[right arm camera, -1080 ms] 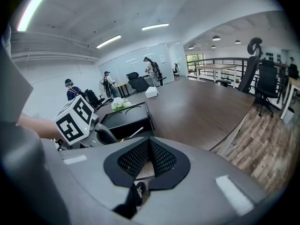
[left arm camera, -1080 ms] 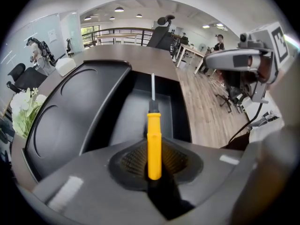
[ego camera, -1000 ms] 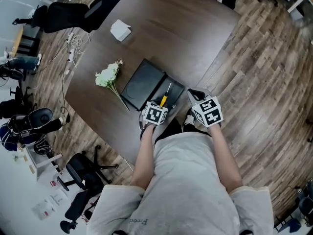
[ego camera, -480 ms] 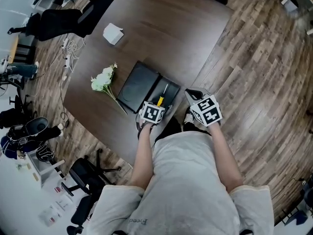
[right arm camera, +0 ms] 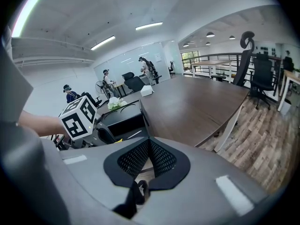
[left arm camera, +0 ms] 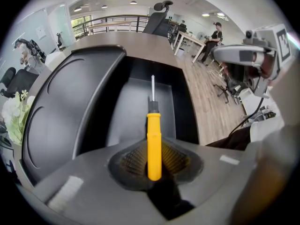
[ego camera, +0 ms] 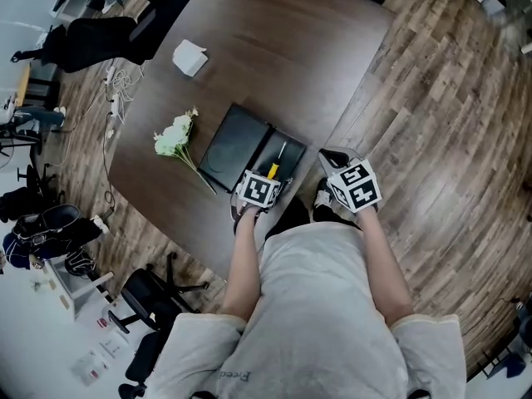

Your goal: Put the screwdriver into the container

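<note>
Grip: left hand-held gripper (left arm camera: 153,167) pinches the yellow handle of the screwdriver (left arm camera: 153,142) near its butt end, so the metal shaft juts straight ahead, in line with the jaws.
Reason for grip: holding it by the tail leaves most of the tool's length free to lead into the opening, likely the aim here.
Task item location: the screwdriver is in that grip, above the open compartment of the container (left arm camera: 124,114); whether the tip touches the bottom cannot be told.
Container: black, lying open at the near edge of the worktop (right arm camera: 187,107), with its lid (left arm camera: 65,102) folded flat to the left, which keeps the tray clear for the drop.
Stage, as judged: carried into place but not yet released.
Right hand-held gripper (right arm camera: 146,159): jaws pressed together on nothing, held off the worktop's edge over the wooden floor (ego camera: 432,140), seemingly parked out of the way.
Farther items: white flowers (ego camera: 176,131) beside the lid, a white box (ego camera: 189,56) well beyond, an office chair (ego camera: 125,27) at the far corner.
Writing: none readable on tool or container; the marker cubes (ego camera: 357,188) bear only black-and-white square patterns.
</note>
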The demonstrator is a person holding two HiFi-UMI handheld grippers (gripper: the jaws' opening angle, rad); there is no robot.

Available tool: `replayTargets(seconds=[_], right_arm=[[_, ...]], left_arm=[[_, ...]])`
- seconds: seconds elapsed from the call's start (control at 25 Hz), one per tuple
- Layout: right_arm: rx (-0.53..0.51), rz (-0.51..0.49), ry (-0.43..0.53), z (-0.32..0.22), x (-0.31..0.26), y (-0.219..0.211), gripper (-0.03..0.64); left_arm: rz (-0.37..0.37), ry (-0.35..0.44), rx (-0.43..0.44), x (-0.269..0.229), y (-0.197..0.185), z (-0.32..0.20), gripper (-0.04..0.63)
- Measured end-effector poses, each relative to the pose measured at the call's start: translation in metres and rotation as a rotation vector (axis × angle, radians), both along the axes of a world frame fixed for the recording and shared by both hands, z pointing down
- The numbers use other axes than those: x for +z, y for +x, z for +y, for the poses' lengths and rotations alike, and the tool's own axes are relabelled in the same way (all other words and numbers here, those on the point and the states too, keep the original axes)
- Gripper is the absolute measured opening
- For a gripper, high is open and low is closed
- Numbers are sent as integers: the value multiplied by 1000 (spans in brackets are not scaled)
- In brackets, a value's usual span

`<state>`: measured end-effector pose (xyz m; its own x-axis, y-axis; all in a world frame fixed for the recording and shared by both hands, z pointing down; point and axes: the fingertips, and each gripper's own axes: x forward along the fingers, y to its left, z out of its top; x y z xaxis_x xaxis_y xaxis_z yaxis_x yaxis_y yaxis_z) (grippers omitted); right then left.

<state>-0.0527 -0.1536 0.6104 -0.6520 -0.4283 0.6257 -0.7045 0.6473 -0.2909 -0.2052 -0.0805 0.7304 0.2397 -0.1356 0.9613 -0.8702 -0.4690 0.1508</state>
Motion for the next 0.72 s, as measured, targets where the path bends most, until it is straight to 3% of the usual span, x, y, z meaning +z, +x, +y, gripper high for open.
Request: replayTargets(seconds=[0.72], right_arm=[[55, -7, -8, 5, 3, 16, 0]], left_arm=[[-28, -20, 27, -1, 0, 0, 143]])
